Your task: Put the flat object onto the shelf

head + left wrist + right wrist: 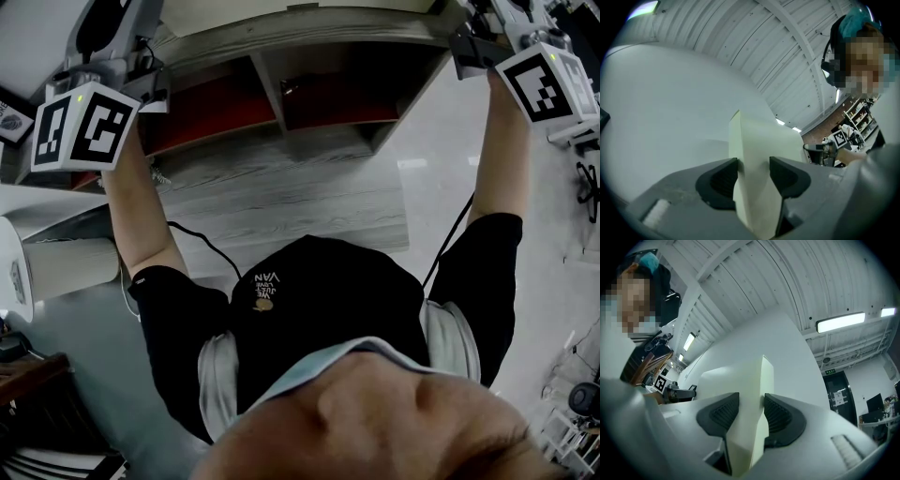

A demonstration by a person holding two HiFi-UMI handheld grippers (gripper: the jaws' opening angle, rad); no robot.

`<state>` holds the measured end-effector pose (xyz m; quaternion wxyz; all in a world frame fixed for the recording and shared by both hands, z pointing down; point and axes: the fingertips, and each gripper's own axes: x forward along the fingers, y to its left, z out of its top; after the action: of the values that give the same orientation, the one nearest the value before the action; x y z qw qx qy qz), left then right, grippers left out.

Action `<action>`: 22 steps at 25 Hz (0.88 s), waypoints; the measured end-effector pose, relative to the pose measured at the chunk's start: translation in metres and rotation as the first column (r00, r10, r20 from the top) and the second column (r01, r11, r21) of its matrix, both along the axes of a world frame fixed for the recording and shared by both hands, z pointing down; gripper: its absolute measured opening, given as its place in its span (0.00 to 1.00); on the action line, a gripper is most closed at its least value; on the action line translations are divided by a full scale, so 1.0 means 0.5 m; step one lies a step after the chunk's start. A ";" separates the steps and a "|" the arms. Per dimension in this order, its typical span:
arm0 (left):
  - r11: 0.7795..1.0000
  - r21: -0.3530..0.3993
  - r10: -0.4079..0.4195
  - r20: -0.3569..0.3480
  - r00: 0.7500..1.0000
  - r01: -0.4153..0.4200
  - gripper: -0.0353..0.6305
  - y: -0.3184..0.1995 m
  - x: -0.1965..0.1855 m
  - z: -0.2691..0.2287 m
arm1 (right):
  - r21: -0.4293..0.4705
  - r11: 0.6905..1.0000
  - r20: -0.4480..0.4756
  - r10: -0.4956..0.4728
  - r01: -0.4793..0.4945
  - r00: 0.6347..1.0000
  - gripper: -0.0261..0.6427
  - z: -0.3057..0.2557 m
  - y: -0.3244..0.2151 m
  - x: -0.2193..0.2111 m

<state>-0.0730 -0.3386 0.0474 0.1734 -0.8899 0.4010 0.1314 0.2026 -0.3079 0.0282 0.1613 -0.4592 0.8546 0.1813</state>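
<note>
Clamping a flat, cream-white rectangular panel (759, 140) between its dark ribbed pads, the left gripper (753, 169) holds one end on edge. The right gripper (751, 409) is clenched the same way on the panel's other end. The panel is lifted between the two tools with a ribbed white ceiling (754, 282) behind it, not on the shelf. From the head view, both arms reach forward over a low wooden shelf unit with dark red compartments (267, 89) standing on a pale floor (281, 202).
</note>
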 end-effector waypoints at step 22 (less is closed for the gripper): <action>1.000 -0.002 0.017 -0.023 1.000 -0.017 0.44 -0.003 0.003 0.006 | -0.048 0.999 0.050 0.018 -0.016 0.999 0.38 0.019 -0.021 0.022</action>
<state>-0.0716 -0.3403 0.0505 0.1667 -0.8920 0.3953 0.1425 0.2136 -0.3184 0.0379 0.1701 -0.4746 0.8504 0.1507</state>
